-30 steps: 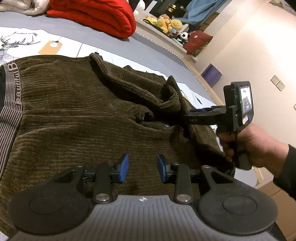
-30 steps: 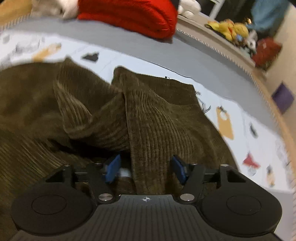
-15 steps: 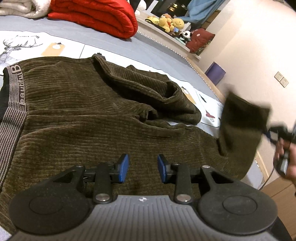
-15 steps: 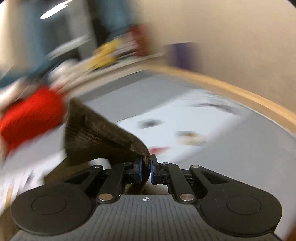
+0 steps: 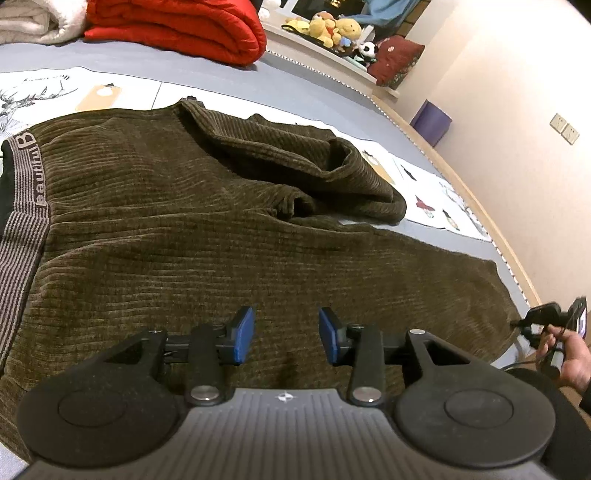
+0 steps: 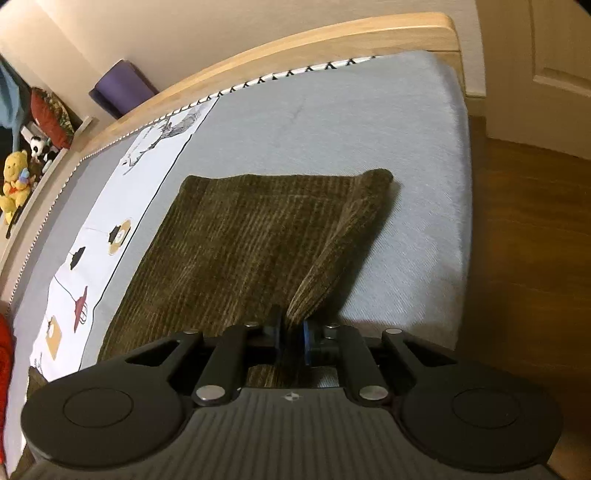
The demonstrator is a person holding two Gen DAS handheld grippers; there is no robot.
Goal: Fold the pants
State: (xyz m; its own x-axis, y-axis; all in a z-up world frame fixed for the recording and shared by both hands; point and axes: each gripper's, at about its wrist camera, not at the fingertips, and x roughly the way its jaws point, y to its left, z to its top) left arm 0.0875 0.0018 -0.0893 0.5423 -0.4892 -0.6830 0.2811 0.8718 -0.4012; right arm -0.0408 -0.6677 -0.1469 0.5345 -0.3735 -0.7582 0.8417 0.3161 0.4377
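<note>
Pants (image 5: 207, 229) flat, right gripper (image 6: 290, 338) apparently pinching leg hem

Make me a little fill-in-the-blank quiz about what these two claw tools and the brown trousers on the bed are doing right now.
1. The right gripper is shut on the edge of one ____ of the pants.
2. The left gripper hovers over the pants with its jaws ____.
3. The folded blanket at the far end of the bed is coloured ____.
4. The far leg lies ____, while the near one is stretched out flat.

Missing words: leg; open; red; crumpled
</note>
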